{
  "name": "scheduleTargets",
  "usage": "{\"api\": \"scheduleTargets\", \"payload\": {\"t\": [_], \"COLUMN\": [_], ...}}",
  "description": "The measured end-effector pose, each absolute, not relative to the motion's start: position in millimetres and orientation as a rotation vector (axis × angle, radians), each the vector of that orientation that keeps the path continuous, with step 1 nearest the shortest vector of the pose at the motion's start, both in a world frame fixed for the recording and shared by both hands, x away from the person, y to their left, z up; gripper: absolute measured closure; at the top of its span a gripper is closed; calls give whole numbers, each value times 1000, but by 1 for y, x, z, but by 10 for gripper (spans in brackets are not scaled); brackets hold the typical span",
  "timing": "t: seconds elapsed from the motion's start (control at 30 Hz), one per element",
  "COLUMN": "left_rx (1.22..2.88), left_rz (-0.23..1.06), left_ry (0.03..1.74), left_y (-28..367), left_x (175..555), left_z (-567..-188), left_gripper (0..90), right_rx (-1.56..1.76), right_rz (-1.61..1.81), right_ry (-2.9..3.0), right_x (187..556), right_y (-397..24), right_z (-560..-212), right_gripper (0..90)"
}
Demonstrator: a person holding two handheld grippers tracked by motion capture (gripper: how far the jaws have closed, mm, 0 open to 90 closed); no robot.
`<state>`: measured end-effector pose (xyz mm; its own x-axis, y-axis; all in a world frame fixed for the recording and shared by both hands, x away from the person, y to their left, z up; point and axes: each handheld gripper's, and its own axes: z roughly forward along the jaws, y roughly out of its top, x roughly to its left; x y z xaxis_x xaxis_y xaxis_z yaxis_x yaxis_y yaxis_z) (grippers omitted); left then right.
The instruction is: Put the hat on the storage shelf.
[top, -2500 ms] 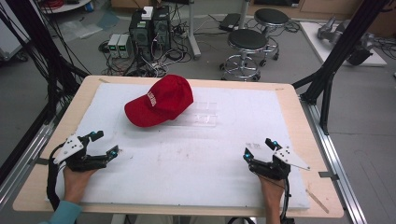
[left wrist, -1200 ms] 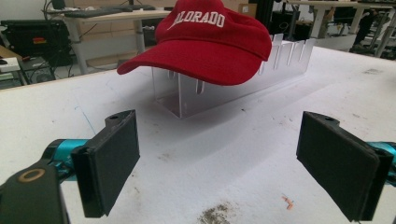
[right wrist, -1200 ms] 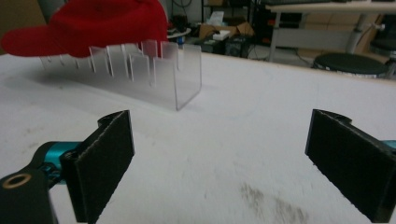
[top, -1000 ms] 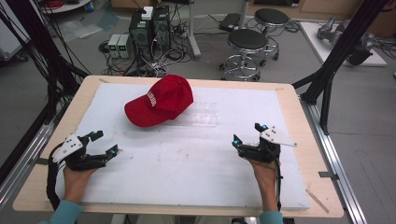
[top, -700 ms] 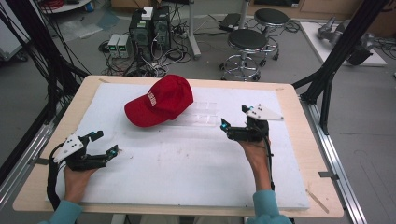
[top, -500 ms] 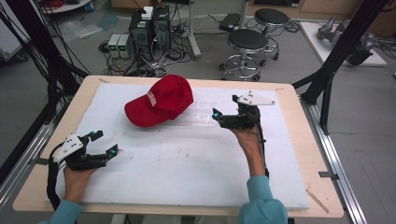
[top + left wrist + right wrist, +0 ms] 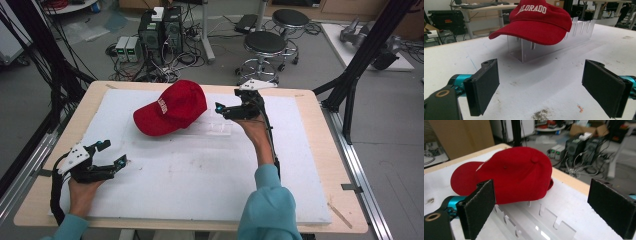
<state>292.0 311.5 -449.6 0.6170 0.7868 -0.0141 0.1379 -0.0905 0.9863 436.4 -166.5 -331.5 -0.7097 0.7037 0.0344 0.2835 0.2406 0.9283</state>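
A red cap [image 7: 172,107] with white lettering rests on one end of a clear slotted acrylic rack [image 7: 216,128], at the far middle of the white board [image 7: 200,175]. My right gripper [image 7: 223,111] hovers open just right of the cap, above the rack. Its view looks past wide-apart pads at the cap's crown [image 7: 516,175] and the rack's slots [image 7: 541,220], nothing between them. My left gripper [image 7: 114,152] rests open at the near left corner, well away from the cap. Its view shows the cap's brim [image 7: 539,25] over the rack [image 7: 524,51] ahead, jaws [image 7: 549,87] empty.
The board lies on a wooden table [image 7: 325,150] framed by black posts [image 7: 357,70]. Beyond the far edge stand stools [image 7: 267,42] and electronics boxes with cables [image 7: 160,27] on the floor. Smudges mark the board's middle.
My right gripper has travelled from the near right of the board forward and leftward, rising, up to the cap. The left gripper and the cap have stayed put.
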Motion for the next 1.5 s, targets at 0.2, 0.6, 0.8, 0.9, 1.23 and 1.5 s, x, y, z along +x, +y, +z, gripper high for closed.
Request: {"api": "scheduleTargets", "payload": {"t": [0.2, 0.6, 0.8, 0.9, 1.23, 1.5], "left_rx": [1596, 1626, 1612, 1605, 1600, 1598], "left_rz": [644, 666, 641, 636, 630, 625], "left_ry": [788, 740, 749, 761, 766, 770], "left_y": [312, 309, 311, 311, 312, 313], "left_x": [292, 290, 291, 291, 292, 292], "left_z": [-450, -449, -450, -450, -450, -450], "left_gripper": [144, 142, 142, 142, 142, 142], "right_rx": [891, 858, 896, 927, 998, 1062], "right_rz": [1414, 1361, 1343, 1328, 1300, 1354], "right_ry": [2186, 2300, 2353, 2396, 2454, 2491], "right_x": [451, 489, 506, 512, 523, 528], "right_y": [-158, -123, -112, -106, -95, -97], "right_z": [-331, -323, -339, -351, -374, -383], "right_gripper": [69, 69, 69, 70, 149, 295]}}
